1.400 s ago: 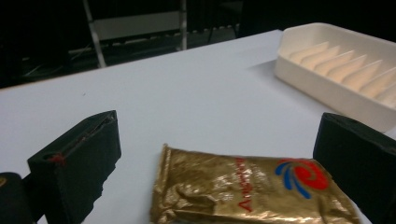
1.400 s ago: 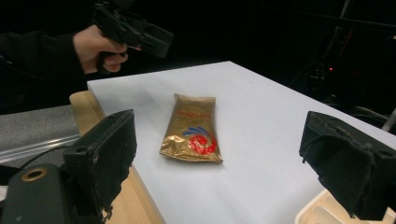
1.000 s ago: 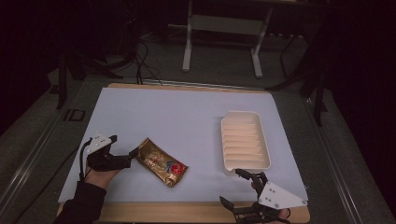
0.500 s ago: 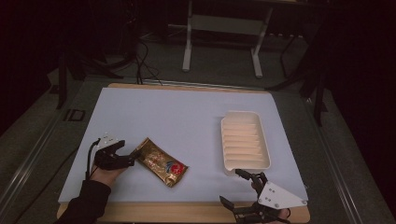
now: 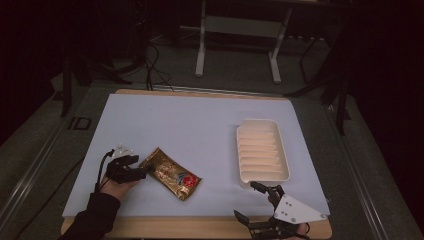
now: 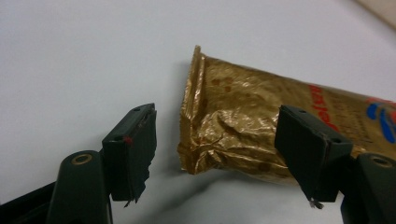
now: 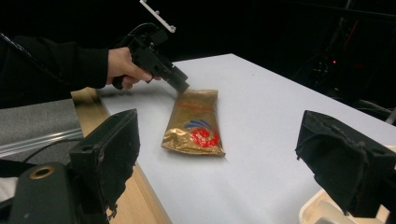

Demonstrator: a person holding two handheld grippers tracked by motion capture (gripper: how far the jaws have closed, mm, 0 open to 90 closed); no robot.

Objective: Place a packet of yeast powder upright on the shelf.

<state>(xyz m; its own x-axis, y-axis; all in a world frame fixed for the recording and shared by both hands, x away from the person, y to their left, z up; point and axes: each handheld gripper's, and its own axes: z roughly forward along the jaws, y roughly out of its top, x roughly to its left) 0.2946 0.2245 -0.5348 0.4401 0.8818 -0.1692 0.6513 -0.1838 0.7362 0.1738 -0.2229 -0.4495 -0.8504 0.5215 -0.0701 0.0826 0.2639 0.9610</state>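
A gold foil pouch (image 5: 171, 173) with a red and blue print lies flat on the white table top, left of centre. My left gripper (image 5: 138, 171) is at its left end, open. In the left gripper view the two jaws stand on either side of the pouch's crimped end (image 6: 243, 121), and neither touches it. My right gripper (image 5: 247, 201) is open and holds nothing at the table's near edge, just below the tray. In the right gripper view the pouch (image 7: 196, 123) lies ahead between its jaws, with the left gripper (image 7: 180, 85) at the pouch's far end.
A cream ribbed tray (image 5: 262, 150) stands empty on the right half of the white sheet (image 5: 190, 125); a corner of it (image 7: 317, 210) shows in the right gripper view. A wooden strip (image 5: 200, 227) runs along the near edge. A metal stand (image 5: 237, 30) rises behind the table.
My left gripper has slid right along the table to the pouch's left end. The right gripper, the pouch and the tray have stayed where they were.
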